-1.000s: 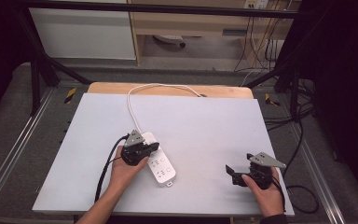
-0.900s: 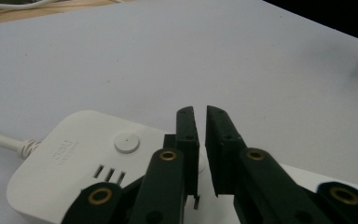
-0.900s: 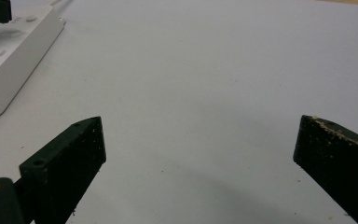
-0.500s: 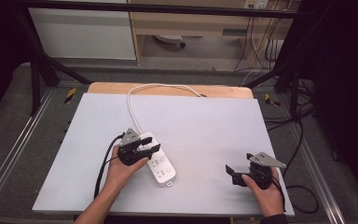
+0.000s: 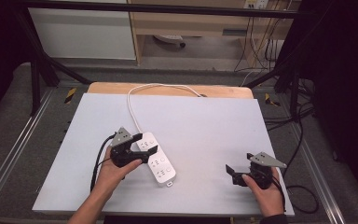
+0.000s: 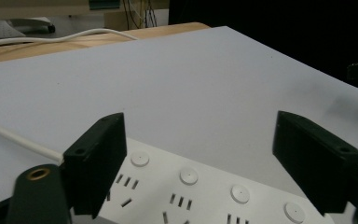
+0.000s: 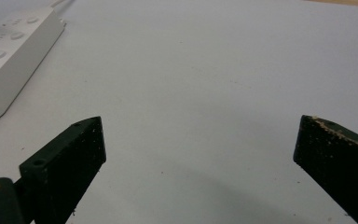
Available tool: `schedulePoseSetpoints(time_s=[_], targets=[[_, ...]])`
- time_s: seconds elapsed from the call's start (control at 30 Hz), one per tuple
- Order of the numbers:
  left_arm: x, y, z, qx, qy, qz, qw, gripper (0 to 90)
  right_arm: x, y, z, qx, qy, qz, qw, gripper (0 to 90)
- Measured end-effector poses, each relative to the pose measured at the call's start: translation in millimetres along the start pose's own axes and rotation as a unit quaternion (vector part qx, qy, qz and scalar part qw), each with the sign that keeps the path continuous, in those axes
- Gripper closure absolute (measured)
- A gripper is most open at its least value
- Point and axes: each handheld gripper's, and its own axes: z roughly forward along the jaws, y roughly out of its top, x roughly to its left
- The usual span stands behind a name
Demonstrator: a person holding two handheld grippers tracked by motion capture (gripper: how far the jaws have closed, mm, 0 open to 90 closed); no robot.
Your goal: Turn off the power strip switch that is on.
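While the left gripper (image 5: 145, 151) hovers, jaws just spread, nothing between.
Power strip (image 5: 157, 161) directly beneath it, long axis crossing the jaws; right gripper (image 5: 231, 172), spread empty, well apart.

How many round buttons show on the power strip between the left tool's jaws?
4, in a row along the power strip in the left gripper view: at and. More may lie outside the frame.

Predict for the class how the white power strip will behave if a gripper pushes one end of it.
The power strip looks rigid and lies flat, so it would probably slide and pivot rather than tip. Its smooth casing likely slips easily on the white board. Its cord, looping off the far edge, may tug it back.
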Motion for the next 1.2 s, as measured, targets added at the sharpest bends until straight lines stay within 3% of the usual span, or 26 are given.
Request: schedulePoseSetpoints(time_s=[0.23,0.4,0.67,1.2], targets=[[3.9,3.5,-12.1,-0.010,0.018,-0.006,0.9998,7.2,0.0,0.1,-0.2,-0.001,-0.001,0.001,1.0000,2.7],[7.4,3.6,-24.5,-0.004,0.049,-0.014,0.9987,4.7,-0.4,0.3,-0.2,-0.002,-0.001,0.001,1.0000,2.6],[16.6,-0.7,-47.0,-0.021,0.065,-0.032,0.9971,5.4,-0.4,0.5,0.4,-0.003,-0.001,-0.001,1.0000,2.6],[41.1,-22.4,-100.3,-0.041,0.097,-0.045,0.9934,6.8,-0.3,0.5,1.4,-0.002,-0.003,-0.002,1.0000,2.6]])
